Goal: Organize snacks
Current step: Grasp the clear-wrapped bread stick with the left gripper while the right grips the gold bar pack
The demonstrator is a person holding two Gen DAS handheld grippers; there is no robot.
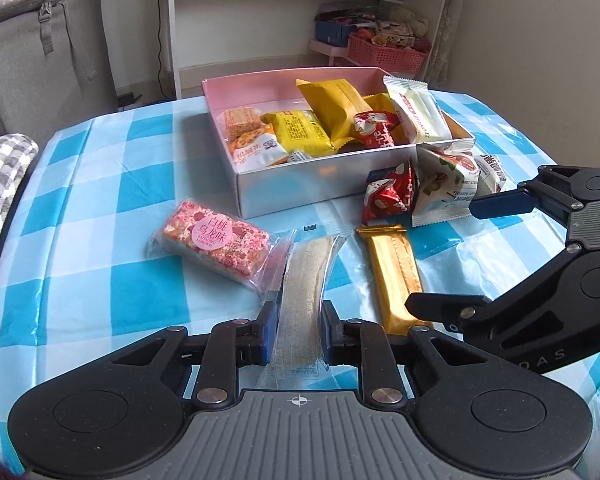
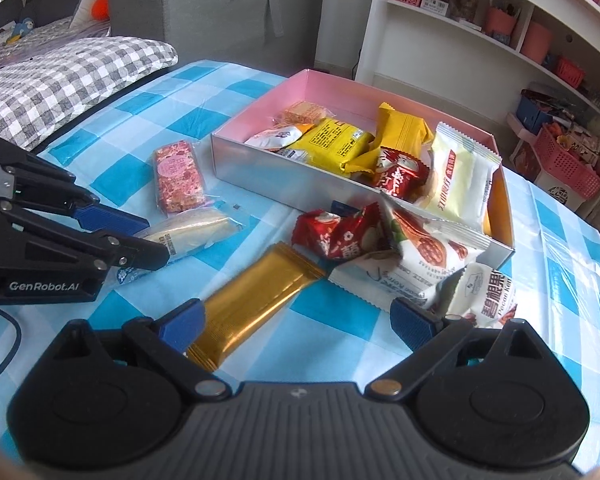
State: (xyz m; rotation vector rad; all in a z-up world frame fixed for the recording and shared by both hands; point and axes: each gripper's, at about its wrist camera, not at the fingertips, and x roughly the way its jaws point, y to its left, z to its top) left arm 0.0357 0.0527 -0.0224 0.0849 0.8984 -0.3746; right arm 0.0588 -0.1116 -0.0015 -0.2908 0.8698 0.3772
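Left wrist view: my left tongs (image 1: pixel 299 330) clamp the clear-wrapped bar (image 1: pixel 305 280). Right tongs (image 2: pixel 296 322) gape wide, holding nothing, gold bar (image 2: pixel 256 304) between them.

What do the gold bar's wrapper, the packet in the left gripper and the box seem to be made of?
Gold bar wrapper: likely metallised foil film; glossy, with sharp glints.
Packet in the left gripper: clear thin plastic film; pale contents show through.
Box: probably coated cardboard; silvery sheen outside, matte pink inside, crisp folded edges.
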